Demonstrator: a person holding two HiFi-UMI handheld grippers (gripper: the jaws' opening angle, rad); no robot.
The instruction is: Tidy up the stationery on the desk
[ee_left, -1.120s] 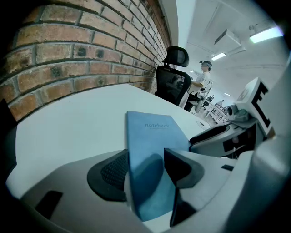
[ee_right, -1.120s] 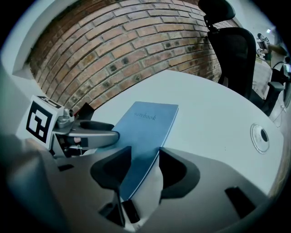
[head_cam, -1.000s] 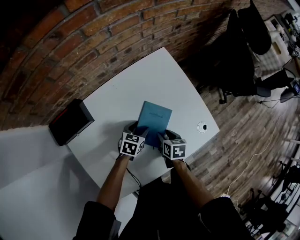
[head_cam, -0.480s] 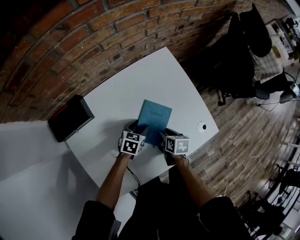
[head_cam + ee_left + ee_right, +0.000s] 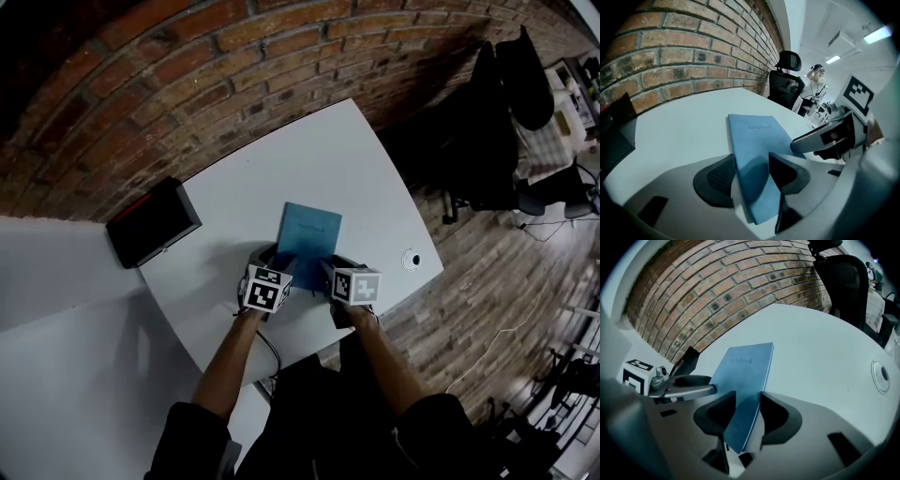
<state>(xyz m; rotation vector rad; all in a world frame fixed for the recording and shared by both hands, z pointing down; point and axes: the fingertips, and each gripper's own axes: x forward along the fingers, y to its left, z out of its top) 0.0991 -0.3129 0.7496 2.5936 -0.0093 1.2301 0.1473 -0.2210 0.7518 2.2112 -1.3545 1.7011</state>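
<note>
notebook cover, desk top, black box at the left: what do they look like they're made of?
Notebook: probably card or cloth-faced board, matte; even blue, no glare, thin edge.
Desk: likely white laminate or painted board, smooth; uniform, no grain, faint sheen.
Black box: unclear, maybe plastic or leatherette; dark with a red strip at one edge, too small to tell.

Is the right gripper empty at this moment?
No, the right gripper has its jaws closed on the near end of the blue notebook, as the right gripper view shows.
</note>
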